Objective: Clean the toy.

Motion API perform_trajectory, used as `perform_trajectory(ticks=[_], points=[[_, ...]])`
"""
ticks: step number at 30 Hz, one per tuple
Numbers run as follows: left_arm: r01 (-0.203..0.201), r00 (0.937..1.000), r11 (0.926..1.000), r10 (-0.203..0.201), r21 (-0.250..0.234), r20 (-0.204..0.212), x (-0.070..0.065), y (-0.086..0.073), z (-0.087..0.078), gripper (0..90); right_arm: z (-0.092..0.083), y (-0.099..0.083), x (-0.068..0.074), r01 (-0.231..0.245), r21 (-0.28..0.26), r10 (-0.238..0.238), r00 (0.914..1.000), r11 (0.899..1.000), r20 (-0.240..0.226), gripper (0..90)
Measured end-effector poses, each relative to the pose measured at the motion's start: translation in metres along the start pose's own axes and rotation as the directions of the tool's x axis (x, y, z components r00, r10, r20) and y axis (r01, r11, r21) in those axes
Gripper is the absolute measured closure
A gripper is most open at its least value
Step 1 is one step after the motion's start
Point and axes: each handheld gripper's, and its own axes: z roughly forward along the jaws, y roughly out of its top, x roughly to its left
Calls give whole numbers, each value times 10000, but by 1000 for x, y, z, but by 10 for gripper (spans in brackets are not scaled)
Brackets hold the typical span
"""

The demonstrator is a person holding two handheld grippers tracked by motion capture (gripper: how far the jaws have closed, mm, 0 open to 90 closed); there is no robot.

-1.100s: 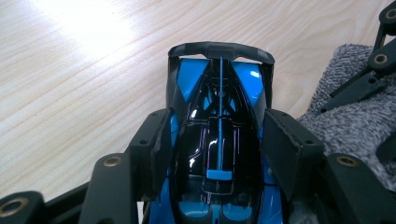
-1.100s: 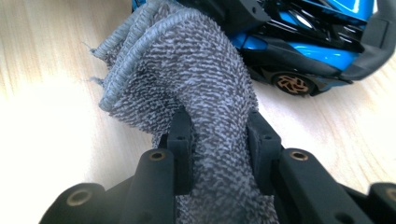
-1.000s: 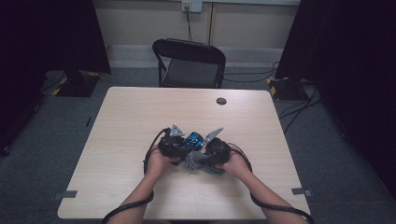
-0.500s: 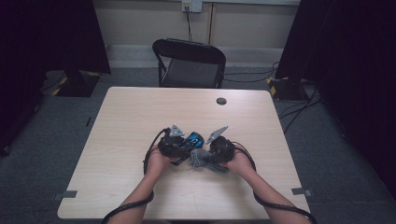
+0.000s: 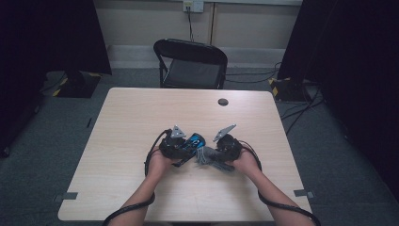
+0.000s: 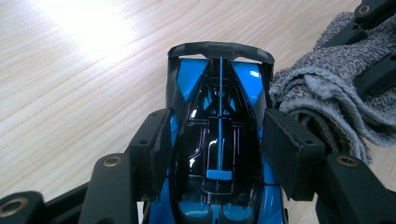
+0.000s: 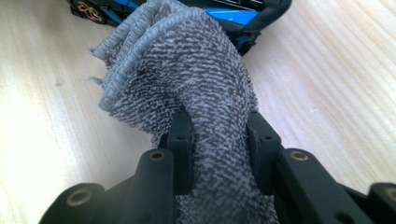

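Grey cloth (image 7: 196, 93) shifted — seemingly rightward

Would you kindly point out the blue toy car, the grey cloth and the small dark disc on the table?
Blue toy car (image 6: 219, 140), left gripper view, on its black canopy.
Grey cloth (image 7: 205, 84), right gripper view, on its bunched middle.
Small dark disc (image 5: 223, 101), high view, on its centre.

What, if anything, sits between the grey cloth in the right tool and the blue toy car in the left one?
Nothing visible does. The right tool is shut on the grey cloth, whose free end lies right beside the blue toy car clamped in the left tool, at its rear wing; bare table surrounds them.
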Motion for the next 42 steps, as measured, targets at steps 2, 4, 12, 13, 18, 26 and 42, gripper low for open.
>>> perform_trajectory(ticks=[2, 4, 12, 13, 18, 26, 42], points=[[-31, 10000, 10000, 31, 17, 14, 0, 0, 0, 433, 0, -1, -3, -20, -31, 20, 10000, 10000, 7, 680], [-29, 10000, 10000, 29, 31, 27, 0, 0, 0, 433, -1, -2, -4, -174, -52, 175, 9998, 9998, 31, 680], [-17, 10000, 10000, 17, 2, -1, 0, 0, 0, 433, -2, -4, -7, -222, -77, 222, 9997, 9997, 67, 680], [-15, 10000, 10000, 15, 9, 0, 0, 0, 0, 433, -2, -4, -7, -231, -74, 231, 9997, 9997, 75, 680], [-10, 10000, 10000, 10, -3, -4, 0, 0, 0, 433, -3, -5, -10, -388, -99, 389, 9992, 9992, 95, 679], [-6, 10000, 10000, 6, -4, -7, 0, 0, 0, 433, -5, -8, -14, -518, -84, 520, 9984, 9986, 230, 679], [16, 9999, 10000, -17, -85, -114, -1, -2, 0, 425, -23, -24, -12, -765, -535, 777, 9968, 9956, 208, 678]])
